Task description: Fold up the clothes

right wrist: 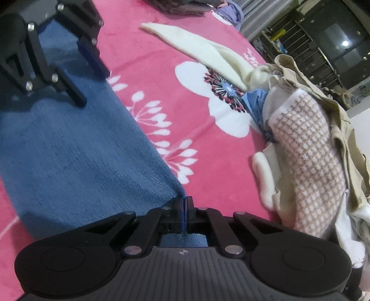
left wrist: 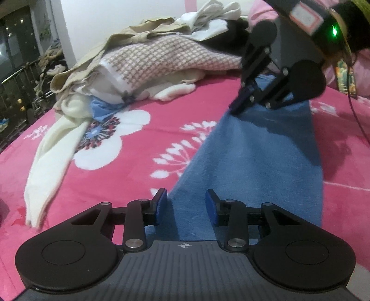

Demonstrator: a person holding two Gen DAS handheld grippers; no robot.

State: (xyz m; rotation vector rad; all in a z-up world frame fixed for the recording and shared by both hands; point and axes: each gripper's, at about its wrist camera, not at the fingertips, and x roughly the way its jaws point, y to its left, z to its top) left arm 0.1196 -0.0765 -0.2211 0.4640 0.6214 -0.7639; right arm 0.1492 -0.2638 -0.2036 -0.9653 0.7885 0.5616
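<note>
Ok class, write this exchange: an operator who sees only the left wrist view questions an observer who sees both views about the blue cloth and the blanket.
Operator: Have the right tongs gripped the blue fleece cloth?
Observer: Yes. The right wrist view shows them shut on its corner.
Operator: What lies beyond the long cream knitted garment?
Observer: A dark brown folded fabric stack, at the far edge of the pink floral blanket.

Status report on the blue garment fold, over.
Right gripper shut on blue garment corner. Left gripper open over its other end. Clothes pile alongside, clear.
</note>
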